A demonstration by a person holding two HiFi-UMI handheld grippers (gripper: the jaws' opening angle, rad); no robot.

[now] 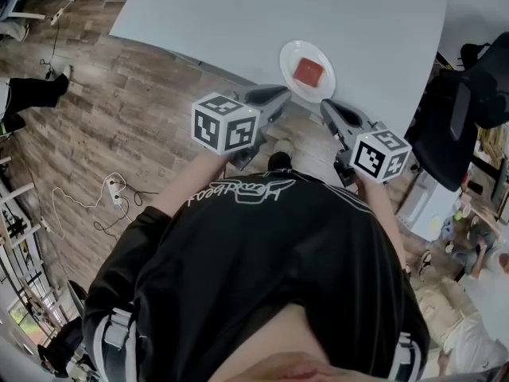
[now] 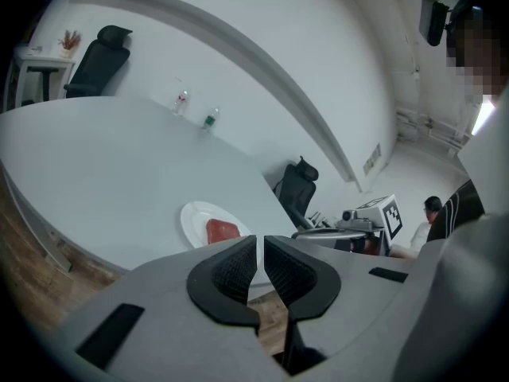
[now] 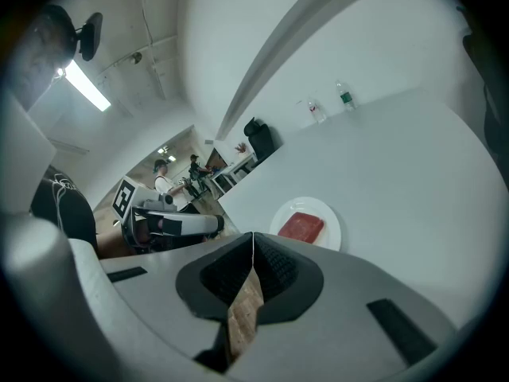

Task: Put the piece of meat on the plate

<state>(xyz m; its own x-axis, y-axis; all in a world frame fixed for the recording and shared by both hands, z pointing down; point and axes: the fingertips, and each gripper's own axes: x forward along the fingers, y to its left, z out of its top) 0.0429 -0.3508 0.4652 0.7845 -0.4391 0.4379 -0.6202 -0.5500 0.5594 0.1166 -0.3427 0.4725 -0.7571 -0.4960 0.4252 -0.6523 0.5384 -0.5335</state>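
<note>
Nearest the body, just off the table's near edge and over the wood floor (image 1: 119, 102), both grippers hang w/ nothing in them. Left gripper (image 2: 260, 241): jaws all but pressed together, only a thin slit btwn the pads, nothing in it. Right gripper (image 3: 253, 241): jaws pressed fully together, also empty. Neither touches the table (image 1: 334, 14) or anything on it.

Just past them, close to the near edge, sits the white plate (image 1: 288, 57). The piece of meat (image 1: 308, 72), a red slab, lies flat on it, roughly centred, well inside the rim. Both gripper views show it there too, apart from either set of jaws.

Farther on, the rest of the table is plain grey-white. At the far edge stand two small bottles (image 2: 182, 100), upright, near each other.

Judgement: the placing step looks done, w/ the meat on the plate and no grip on it. Next move prob calls for nothing more than keeping both grippers clear of the plate so it isn't nudged.
</note>
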